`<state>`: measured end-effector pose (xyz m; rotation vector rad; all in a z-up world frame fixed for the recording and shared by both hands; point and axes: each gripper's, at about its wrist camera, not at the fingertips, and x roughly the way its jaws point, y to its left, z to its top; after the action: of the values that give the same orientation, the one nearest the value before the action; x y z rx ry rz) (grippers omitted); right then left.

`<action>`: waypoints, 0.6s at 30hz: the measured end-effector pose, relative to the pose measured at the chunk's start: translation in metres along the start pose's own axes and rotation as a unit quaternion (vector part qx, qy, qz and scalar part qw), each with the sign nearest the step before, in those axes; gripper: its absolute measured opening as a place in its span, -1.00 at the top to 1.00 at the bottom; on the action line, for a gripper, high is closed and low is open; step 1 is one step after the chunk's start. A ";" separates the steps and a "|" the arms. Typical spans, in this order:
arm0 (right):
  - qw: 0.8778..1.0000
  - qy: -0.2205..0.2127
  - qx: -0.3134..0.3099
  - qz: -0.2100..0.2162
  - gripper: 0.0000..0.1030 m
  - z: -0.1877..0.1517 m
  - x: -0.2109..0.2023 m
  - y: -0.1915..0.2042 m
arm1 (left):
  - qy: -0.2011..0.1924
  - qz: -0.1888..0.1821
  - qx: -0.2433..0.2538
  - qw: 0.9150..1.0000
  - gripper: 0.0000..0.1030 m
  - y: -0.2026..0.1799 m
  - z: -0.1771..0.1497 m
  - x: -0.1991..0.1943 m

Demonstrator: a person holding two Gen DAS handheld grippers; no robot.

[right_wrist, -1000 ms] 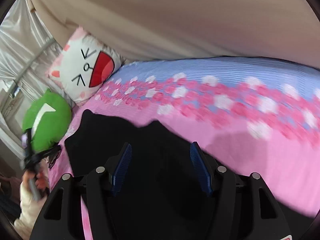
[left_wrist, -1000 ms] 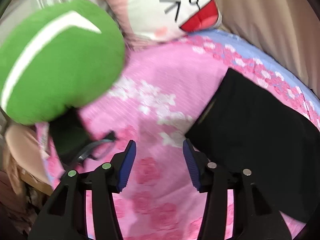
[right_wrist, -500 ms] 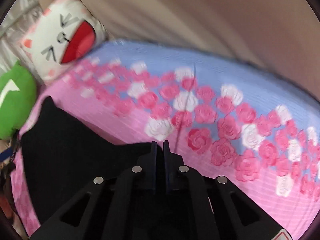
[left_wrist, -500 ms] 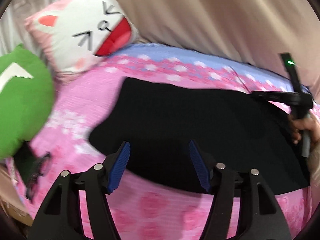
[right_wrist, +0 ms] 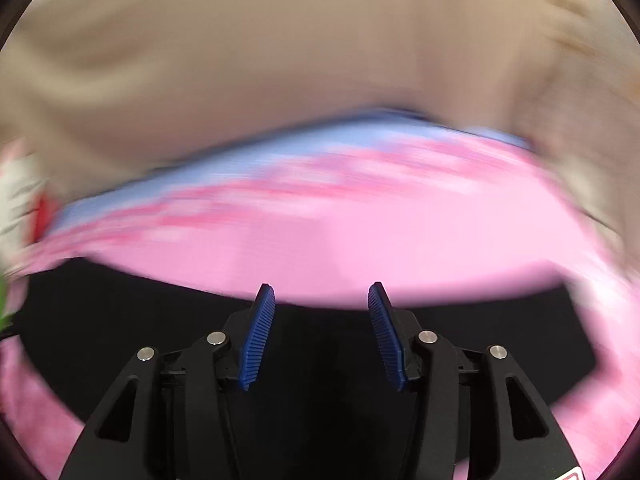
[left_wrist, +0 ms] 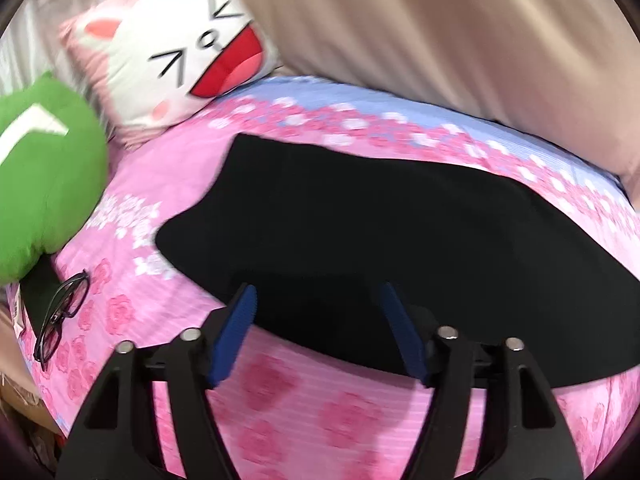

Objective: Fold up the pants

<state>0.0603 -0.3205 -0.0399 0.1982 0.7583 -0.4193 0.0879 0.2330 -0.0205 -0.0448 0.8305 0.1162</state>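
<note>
A bed [left_wrist: 192, 184] covered by a pink sheet printed with roses, blue along its far edge, fills both views, and a beige curtain [left_wrist: 460, 32] hangs behind it. The black pants [left_wrist: 360, 232] lie flat across the middle of the bed as one long dark slab, its near edge running just under the left claw's tips; in the right wrist view, which is heavily blurred, the same pants [right_wrist: 120, 320] spread across the lower part of the picture under the right claw. At the head of the bed a green plush cushion [left_wrist: 40, 184] with a white stripe sits beside a white and pink cat-face pillow [left_wrist: 176, 60], which leans against the curtain. The left claw [left_wrist: 318, 300] hangs over the near edge of the pants with its blue pads set wide and opening further, nothing pinched between them. The right claw [right_wrist: 320, 298] stands over the far edge of the pants, its jaws moderately apart and opening, with no cloth caught between the pads. A pair of dark-framed glasses [left_wrist: 62, 316] lies on the sheet near the green cushion, well apart from the pants.
</note>
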 end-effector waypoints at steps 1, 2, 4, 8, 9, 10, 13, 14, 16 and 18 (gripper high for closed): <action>0.999 0.002 0.025 -0.043 0.00 -0.009 -0.009 -0.040 | -0.003 -0.003 0.011 1.000 -0.45 -0.015 -0.001 -0.003; 0.997 0.004 0.044 -0.069 -0.01 -0.015 -0.014 -0.064 | -0.006 -0.008 0.022 1.000 -0.45 -0.030 -0.002 -0.005; 0.992 0.010 0.088 -0.093 -0.03 -0.028 -0.026 -0.123 | -0.009 -0.025 0.041 0.999 -0.47 -0.062 -0.005 -0.010; 0.993 0.003 0.106 -0.058 -0.03 -0.031 -0.028 -0.167 | -0.001 -0.064 0.068 0.996 -0.53 -0.123 -0.011 -0.016; 0.994 0.000 0.096 -0.046 -0.06 -0.026 -0.026 -0.163 | 0.001 -0.071 0.075 0.995 -0.53 -0.138 -0.013 -0.018; 0.996 -0.002 0.085 -0.034 -0.12 -0.022 -0.023 -0.161 | 0.003 -0.079 0.085 0.993 -0.54 -0.155 -0.016 -0.021; 0.999 0.007 0.040 -0.002 -0.37 0.007 0.004 -0.150 | 0.005 -0.082 0.112 0.990 -0.56 -0.189 -0.023 -0.025; 0.999 0.014 0.028 0.005 -0.37 0.012 0.015 -0.147 | 0.005 -0.081 0.117 0.990 -0.56 -0.196 -0.024 -0.027; 1.000 0.024 0.009 0.005 0.89 0.021 0.039 -0.141 | 0.003 -0.077 0.127 0.989 -0.57 -0.209 -0.026 -0.031; 0.999 0.048 0.005 0.022 0.87 0.029 0.055 -0.139 | 0.001 -0.069 0.131 0.989 -0.57 -0.213 -0.025 -0.033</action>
<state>0.0527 -0.4712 -0.0612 0.2459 0.8438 -0.3748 0.0732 0.0170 -0.0142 0.1457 0.8370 -0.1239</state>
